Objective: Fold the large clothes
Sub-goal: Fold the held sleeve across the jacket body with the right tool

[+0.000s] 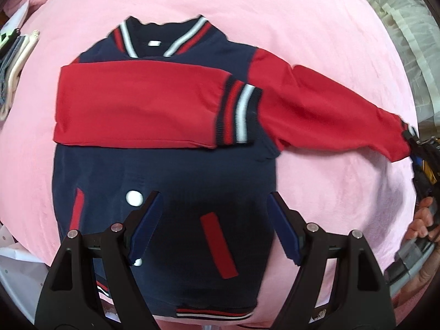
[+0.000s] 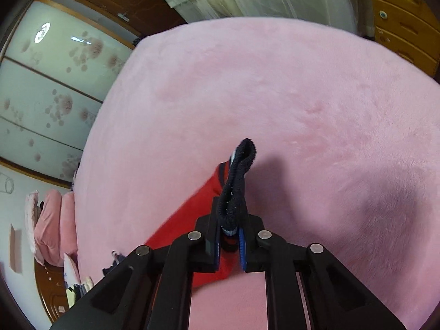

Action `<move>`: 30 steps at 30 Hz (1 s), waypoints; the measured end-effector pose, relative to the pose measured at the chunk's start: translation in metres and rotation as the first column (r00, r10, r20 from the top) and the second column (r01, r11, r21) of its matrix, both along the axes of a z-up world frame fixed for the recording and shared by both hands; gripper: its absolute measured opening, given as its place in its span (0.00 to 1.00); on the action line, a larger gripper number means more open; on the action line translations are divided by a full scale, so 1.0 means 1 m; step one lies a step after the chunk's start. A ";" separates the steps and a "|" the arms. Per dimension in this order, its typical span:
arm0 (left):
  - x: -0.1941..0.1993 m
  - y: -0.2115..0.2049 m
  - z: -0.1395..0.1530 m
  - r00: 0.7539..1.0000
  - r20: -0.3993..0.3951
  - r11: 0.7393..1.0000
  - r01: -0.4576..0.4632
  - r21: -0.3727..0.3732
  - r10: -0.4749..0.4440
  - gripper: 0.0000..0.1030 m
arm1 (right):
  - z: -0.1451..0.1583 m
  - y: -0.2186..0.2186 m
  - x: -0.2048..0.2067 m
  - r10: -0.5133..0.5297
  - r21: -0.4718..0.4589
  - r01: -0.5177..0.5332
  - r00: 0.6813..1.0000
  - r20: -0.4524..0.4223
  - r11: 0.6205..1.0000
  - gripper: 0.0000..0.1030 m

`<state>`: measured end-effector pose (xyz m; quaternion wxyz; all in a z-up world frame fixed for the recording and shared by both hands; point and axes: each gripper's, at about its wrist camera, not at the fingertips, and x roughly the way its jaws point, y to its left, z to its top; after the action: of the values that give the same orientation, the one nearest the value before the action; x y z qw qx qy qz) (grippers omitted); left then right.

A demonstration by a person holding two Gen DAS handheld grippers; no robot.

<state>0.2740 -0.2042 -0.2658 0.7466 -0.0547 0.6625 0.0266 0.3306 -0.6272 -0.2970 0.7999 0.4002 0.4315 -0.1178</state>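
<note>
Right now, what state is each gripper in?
Left gripper: open, holding nothing, above the jacket.
Right gripper: shut on the sleeve cuff.

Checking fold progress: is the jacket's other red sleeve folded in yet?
No: outstretched sleeve lies on the pink blanket, its cuff pinched in the right gripper.

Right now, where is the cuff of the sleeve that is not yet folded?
The cuff is clamped in the right hand-held gripper, over the pink blanket. In the left wrist view it sits at the far right edge, away from the jacket.
</note>
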 end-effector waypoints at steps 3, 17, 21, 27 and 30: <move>-0.007 0.023 0.002 1.000 0.024 1.000 0.003 -0.012 -0.002 0.73 | 0.027 0.019 0.001 0.030 -0.041 -0.028 0.998 0.060 0.999 0.10; -0.039 0.167 0.017 0.999 0.044 1.000 0.005 -0.003 -0.004 0.73 | 0.166 0.223 0.030 0.352 -0.305 -0.264 0.893 0.281 0.915 0.10; -0.042 0.223 0.028 0.998 0.066 1.000 -0.014 0.008 0.014 0.73 | 0.183 0.310 0.044 0.453 -0.394 -0.336 0.854 0.257 0.856 0.10; -0.049 0.299 0.024 0.994 0.063 0.996 -0.088 0.002 0.088 0.73 | 0.147 0.446 0.050 0.567 -0.395 -0.477 0.810 0.148 0.785 0.10; -0.055 0.329 0.015 0.992 0.046 0.993 -0.117 0.013 0.116 0.73 | 0.086 0.500 0.047 0.618 -0.283 -0.567 0.774 0.139 0.774 0.10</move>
<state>0.2193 0.1243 -0.2512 0.7588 -0.0881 0.6411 0.0740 0.3781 -0.1273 -0.2109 0.8791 0.1602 0.4267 0.1395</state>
